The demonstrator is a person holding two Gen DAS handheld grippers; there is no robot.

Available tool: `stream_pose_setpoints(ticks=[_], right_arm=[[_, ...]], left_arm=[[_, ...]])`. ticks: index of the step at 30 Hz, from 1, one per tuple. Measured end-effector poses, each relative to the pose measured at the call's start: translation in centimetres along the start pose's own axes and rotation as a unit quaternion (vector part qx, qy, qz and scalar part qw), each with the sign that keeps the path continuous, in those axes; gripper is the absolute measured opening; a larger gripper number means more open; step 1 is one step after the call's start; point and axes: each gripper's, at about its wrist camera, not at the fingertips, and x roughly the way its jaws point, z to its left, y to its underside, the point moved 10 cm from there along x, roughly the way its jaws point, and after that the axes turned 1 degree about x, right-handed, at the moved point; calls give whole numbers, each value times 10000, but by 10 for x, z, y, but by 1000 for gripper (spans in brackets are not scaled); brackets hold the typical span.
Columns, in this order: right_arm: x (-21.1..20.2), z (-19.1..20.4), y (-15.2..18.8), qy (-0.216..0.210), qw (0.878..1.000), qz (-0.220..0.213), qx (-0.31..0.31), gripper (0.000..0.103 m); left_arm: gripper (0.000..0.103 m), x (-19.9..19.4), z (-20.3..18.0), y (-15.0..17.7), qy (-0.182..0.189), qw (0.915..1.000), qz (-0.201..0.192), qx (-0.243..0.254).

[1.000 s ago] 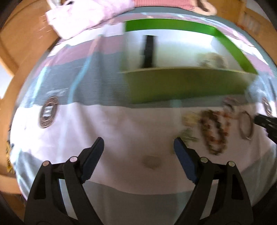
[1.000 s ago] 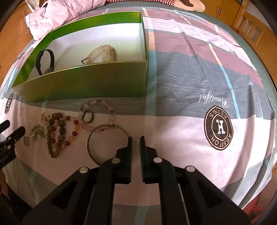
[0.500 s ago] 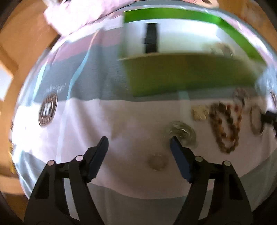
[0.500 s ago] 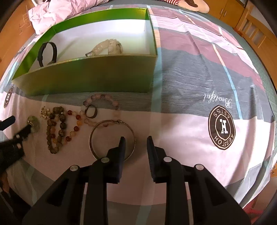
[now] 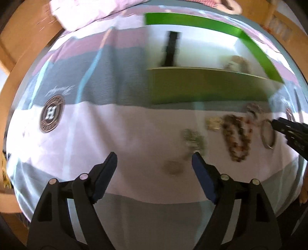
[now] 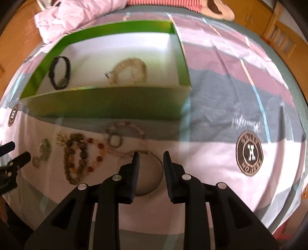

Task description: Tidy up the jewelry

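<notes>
A green box (image 6: 107, 103) with a white inside stands on the bedspread and holds a black watch (image 6: 59, 74) and a pale bracelet (image 6: 129, 70). In front of it lie a brown bead necklace (image 6: 77, 155), a small dark ring (image 6: 115, 140), a pink bead bracelet (image 6: 127, 126) and a thin metal bangle (image 6: 156, 184). My right gripper (image 6: 151, 165) is open and empty, directly over the bangle. My left gripper (image 5: 154, 163) is wide open and empty, just short of a small round charm (image 5: 173, 167) and a greenish brooch (image 5: 192, 138).
The bedspread (image 6: 221, 92) is striped pink, grey and white, with round logo patches (image 6: 249, 151). A rumpled pink cloth (image 6: 77, 15) lies behind the box. Wooden furniture (image 5: 25, 32) borders the bed. The right gripper shows in the left wrist view (image 5: 288, 130).
My right gripper has opened from nearly shut and moved forward over the bangle. My left gripper has stayed open and shifted towards the small charms.
</notes>
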Motion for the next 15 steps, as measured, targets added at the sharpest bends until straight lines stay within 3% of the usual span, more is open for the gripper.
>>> stream_pose_setpoints(ticks=[5,8,15], right_arm=[[10,-9,11,-9,9999,132,28,25],[12,-9,14,3,9999,140,-7,25],[7,-13,11,-57,10000,52,30,25]], left_arm=[[79,-1,-52,-4,357,9975,-338,508],[49,12,-69,-6,530,9971,-289,462],[51,24,-81,-13,852,9953,-378,263]])
